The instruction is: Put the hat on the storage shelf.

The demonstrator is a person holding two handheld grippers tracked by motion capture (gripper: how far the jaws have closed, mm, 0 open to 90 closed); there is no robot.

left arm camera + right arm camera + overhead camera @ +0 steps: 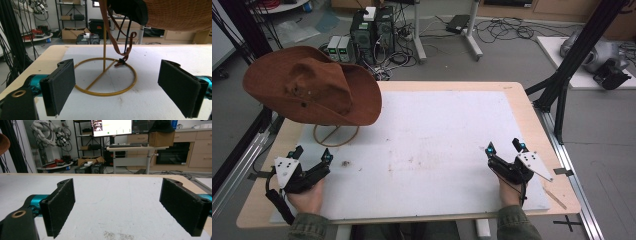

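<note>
While hands rest at near table (522, 107) edge, left gripper (312, 156) and right gripper (504, 147) jaws spread, empty. Brown hat (312, 85) perched on gold wire stand (106, 75), far-left, strap dangling; left gripper faces stand, likely first reach.

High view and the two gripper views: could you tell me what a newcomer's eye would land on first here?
The brown hat stands out first, perched on a thin gold wire stand at the far left of the white table, its strap dangling beside the pole. Next come the two hand-held tools near the front edge: the left claw and the right claw, both open and empty.
</note>
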